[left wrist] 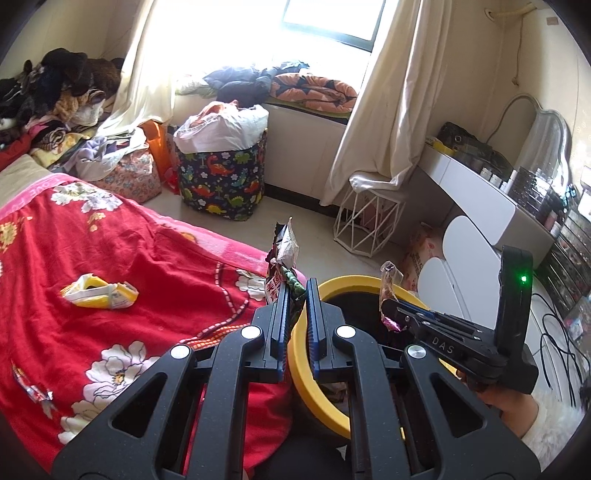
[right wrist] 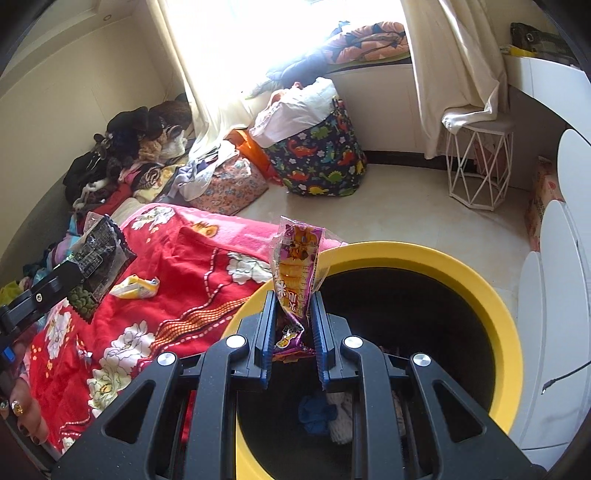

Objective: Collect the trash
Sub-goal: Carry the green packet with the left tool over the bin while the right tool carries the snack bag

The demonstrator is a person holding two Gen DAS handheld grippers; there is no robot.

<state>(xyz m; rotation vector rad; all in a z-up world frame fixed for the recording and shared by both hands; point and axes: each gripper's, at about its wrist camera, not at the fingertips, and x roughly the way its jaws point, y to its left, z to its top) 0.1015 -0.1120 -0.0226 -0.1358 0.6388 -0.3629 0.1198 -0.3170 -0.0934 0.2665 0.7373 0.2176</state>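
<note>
Bedroom, sunlit through a bright window [left wrist: 325,18] hung with cream curtains [left wrist: 388,110]. Red flowered bedspread [left wrist: 122,258] across the left, rumpled, with a yellow crumpled packet [left wrist: 98,295] lying on it, well apart from both grippers. Heaped dark clothes [left wrist: 55,85] at the far end of the bed. On the pale floor beyond: a dinosaur-print fabric basket [left wrist: 221,181] stuffed with laundry, a white wire-frame stool [left wrist: 369,221] under the curtain hem, a white vanity desk [left wrist: 480,192] along the right wall. Yellow-rimmed bin [right wrist: 461,273] hard against the bed's edge, dark inside, some cloth at the bottom. Left gripper [left wrist: 295,291] pinched tight on a dark snack wrapper [left wrist: 284,251], upright, near the bin's left rim and over the bedspread edge. Right gripper [right wrist: 293,302] nipping a purple snack wrapper [right wrist: 297,258], standing up over the bin's near rim.
</note>
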